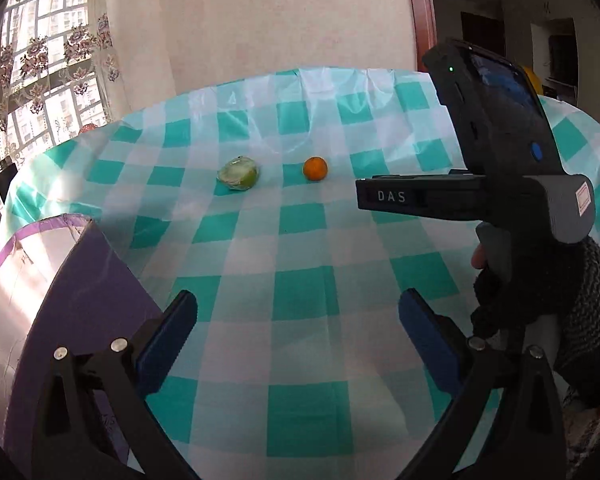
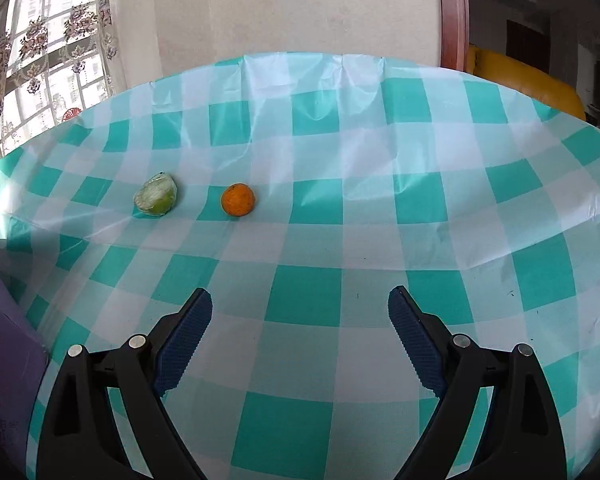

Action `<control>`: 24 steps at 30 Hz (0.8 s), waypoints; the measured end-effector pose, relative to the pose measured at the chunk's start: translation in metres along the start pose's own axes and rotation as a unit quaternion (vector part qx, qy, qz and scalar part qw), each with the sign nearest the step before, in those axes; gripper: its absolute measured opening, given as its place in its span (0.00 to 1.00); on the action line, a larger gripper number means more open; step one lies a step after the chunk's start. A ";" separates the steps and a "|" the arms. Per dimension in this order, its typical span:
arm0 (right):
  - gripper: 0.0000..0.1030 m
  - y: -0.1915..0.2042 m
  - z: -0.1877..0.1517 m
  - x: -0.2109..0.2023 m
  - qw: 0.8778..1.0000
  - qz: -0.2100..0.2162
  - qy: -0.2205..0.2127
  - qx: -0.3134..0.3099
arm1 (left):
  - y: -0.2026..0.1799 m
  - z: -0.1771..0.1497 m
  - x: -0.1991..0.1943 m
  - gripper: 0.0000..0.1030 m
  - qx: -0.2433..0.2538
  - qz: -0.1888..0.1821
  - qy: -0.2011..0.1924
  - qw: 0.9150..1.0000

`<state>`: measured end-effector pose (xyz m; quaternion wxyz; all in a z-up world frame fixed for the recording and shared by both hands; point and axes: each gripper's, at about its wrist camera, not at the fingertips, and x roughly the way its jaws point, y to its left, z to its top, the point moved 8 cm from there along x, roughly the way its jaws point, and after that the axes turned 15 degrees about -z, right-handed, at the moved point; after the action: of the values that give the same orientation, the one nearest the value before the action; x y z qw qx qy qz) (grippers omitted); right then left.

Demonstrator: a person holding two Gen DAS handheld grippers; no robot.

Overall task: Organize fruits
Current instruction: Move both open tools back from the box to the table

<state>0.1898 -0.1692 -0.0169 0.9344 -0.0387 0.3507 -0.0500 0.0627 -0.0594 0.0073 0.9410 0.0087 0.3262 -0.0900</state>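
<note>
**Two fruits wait on the checked counter**

Left wrist view: the left gripper [image 1: 298, 312] stands wide and empty above the teal-and-white checked counter [image 1: 300, 248]. A plastic-wrapped green fruit [image 1: 238, 174] and a small round orange [image 1: 315, 168] lie apart, mid-counter. A purple cardboard box [image 1: 80, 280] sits at left.

Right wrist view: the right gripper [image 2: 300, 312] is wide, empty, with both fruits ahead, left of centre.

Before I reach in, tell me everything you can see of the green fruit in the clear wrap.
The green fruit is a roundish, yellow-green piece covered in crinkled clear plastic wrap, which looks whitish and bunched on its upper left side. What kind of fruit it is cannot be told. It lies on the checked tablecloth toward the far left of the table, left of the orange with a clear gap between them. Nothing else touches it; both grippers are well short of it.
</note>
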 end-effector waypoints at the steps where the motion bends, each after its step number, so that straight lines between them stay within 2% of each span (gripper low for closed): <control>1: 0.84 0.002 0.001 0.006 1.000 0.001 0.003 -0.004 | 0.011 0.000 0.011 0.98 -0.024 0.002 0.004 1.000; 4: 0.84 0.013 0.003 0.022 1.000 0.008 0.006 -0.023 | 0.047 0.003 0.033 0.98 -0.108 0.015 0.000 0.994; 6: 0.84 0.021 0.006 0.030 0.999 0.009 0.008 -0.038 | 0.063 0.009 0.043 0.98 -0.132 0.022 -0.008 0.991; 8: 0.84 0.030 0.012 0.034 0.999 0.026 0.004 -0.047 | 0.074 0.012 0.054 0.98 -0.144 0.029 -0.007 0.989; 12: 0.83 0.052 0.021 0.042 0.994 0.062 -0.002 -0.086 | 0.095 0.017 0.064 0.98 -0.208 0.020 -0.013 0.978; 14: 0.83 0.054 0.027 0.051 0.994 0.073 0.005 -0.081 | 0.099 0.019 0.072 0.98 -0.223 0.015 -0.013 0.975; 16: 0.82 0.053 0.035 0.066 0.995 0.069 0.022 -0.063 | 0.099 0.023 0.080 0.98 -0.222 0.020 -0.009 0.975; 18: 0.76 0.058 0.040 0.078 0.995 0.081 0.041 -0.052 | 0.100 0.027 0.087 0.98 -0.225 0.017 -0.008 0.974; 22: 0.68 0.076 0.052 0.093 0.993 0.090 0.049 -0.058 | 0.115 0.032 0.103 0.98 -0.265 0.001 -0.006 0.964; 24: 0.66 0.085 0.058 0.099 0.993 0.090 0.047 -0.064 | 0.126 0.036 0.108 0.98 -0.280 0.014 -0.010 0.960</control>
<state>0.3080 -0.0948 -0.0470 0.9131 -0.0640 0.3990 0.0548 0.1900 0.0438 -0.0359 0.9102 -0.2518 0.3284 0.0177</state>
